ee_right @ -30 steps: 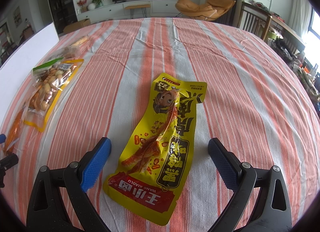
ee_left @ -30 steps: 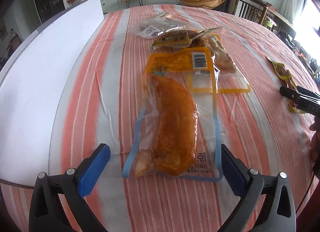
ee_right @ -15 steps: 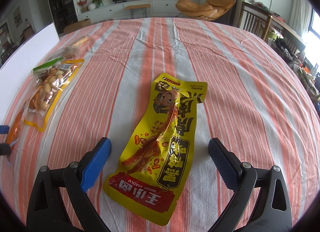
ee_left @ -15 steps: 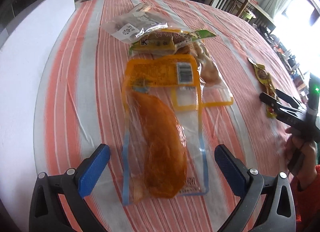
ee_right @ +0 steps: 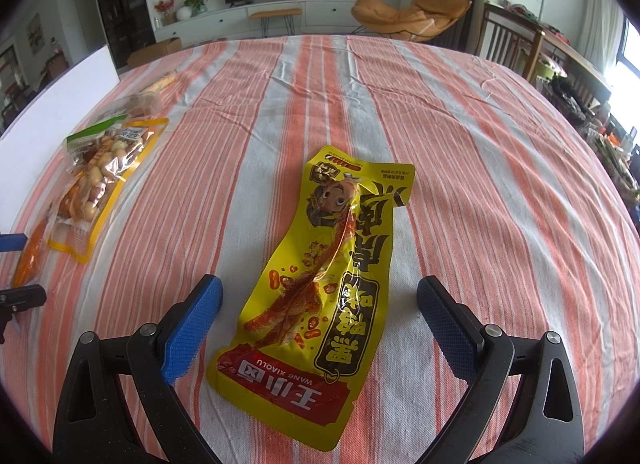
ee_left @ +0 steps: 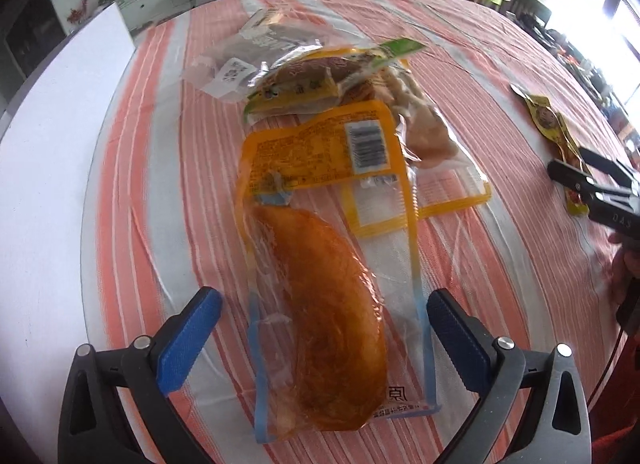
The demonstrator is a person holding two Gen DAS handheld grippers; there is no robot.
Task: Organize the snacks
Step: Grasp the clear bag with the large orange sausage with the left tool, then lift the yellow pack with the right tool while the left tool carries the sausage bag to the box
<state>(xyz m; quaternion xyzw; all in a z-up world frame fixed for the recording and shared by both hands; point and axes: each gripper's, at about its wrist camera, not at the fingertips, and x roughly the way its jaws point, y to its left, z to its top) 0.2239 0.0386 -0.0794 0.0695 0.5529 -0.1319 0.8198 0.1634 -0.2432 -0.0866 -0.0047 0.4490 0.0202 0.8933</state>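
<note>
A clear packet with an orange chicken piece lies on the striped tablecloth, straddled by my open left gripper. Behind it lies a pile of snack packets, also seen at the left in the right wrist view. A yellow snack packet lies between the blue pads of my open right gripper. The right gripper also shows at the right edge of the left wrist view, over the yellow packet.
A white board lies along the table's left side. The left gripper's tips show at the left edge of the right wrist view. Chairs and a TV unit stand beyond the table.
The left gripper has shifted and turned, so the chicken packet now sits closer and slanted between its fingers. The right gripper and the yellow packet have not moved.
</note>
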